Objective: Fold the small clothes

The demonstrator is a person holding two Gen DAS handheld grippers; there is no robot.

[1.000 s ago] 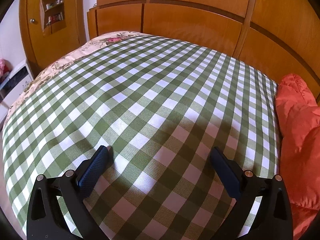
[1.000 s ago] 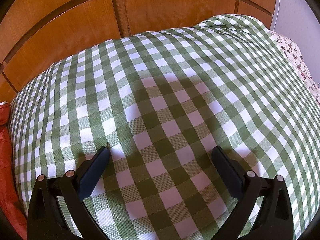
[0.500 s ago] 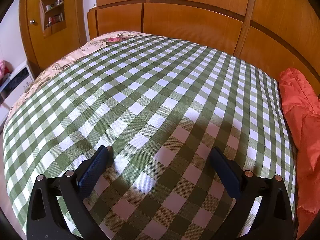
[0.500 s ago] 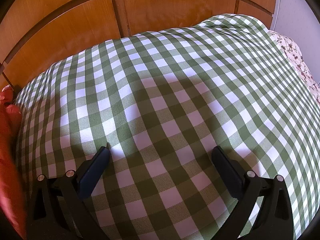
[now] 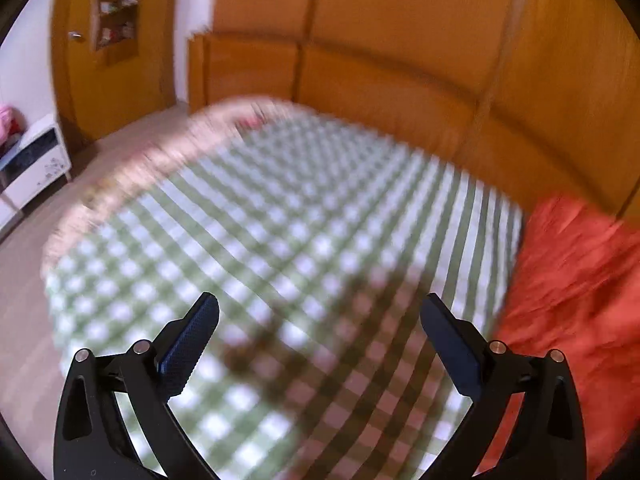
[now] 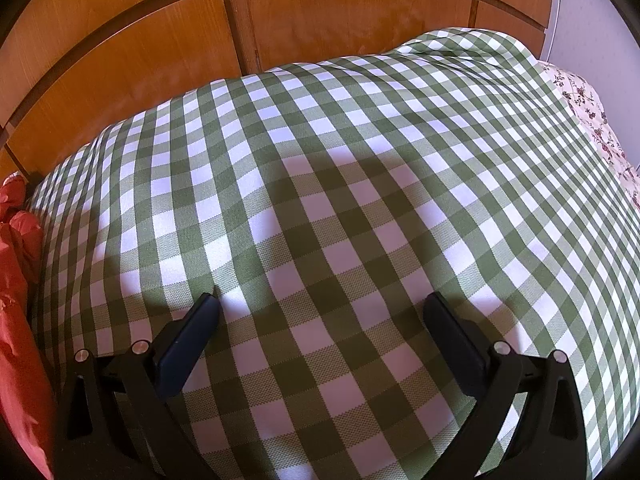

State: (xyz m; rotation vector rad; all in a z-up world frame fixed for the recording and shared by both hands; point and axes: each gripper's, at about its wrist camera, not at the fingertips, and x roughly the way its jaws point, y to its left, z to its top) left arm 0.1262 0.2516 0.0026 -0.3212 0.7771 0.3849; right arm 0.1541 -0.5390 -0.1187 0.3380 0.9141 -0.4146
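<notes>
Left gripper [image 5: 319,316] and right gripper [image 6: 321,314], both spread wide and empty above the green gingham cloth [image 6: 320,200], apparently poised to fetch the orange garment [image 5: 572,300] beside the left gripper's right finger.

The left wrist view, smeared by motion blur, looks forward and down from well above the green-and-white checked cloth [image 5: 304,240], taking in the orange wooden panelled wall [image 5: 400,60] behind it and the crumpled orange-red fabric [image 5: 572,288] at its right edge. The right wrist view sits close over the same checked cloth [image 6: 340,184], sharp, facing the same panelled wall [image 6: 160,52]. Both views share the cloth, the wall and the orange-red fabric [image 6: 16,300], which lies at the left edge here.
</notes>
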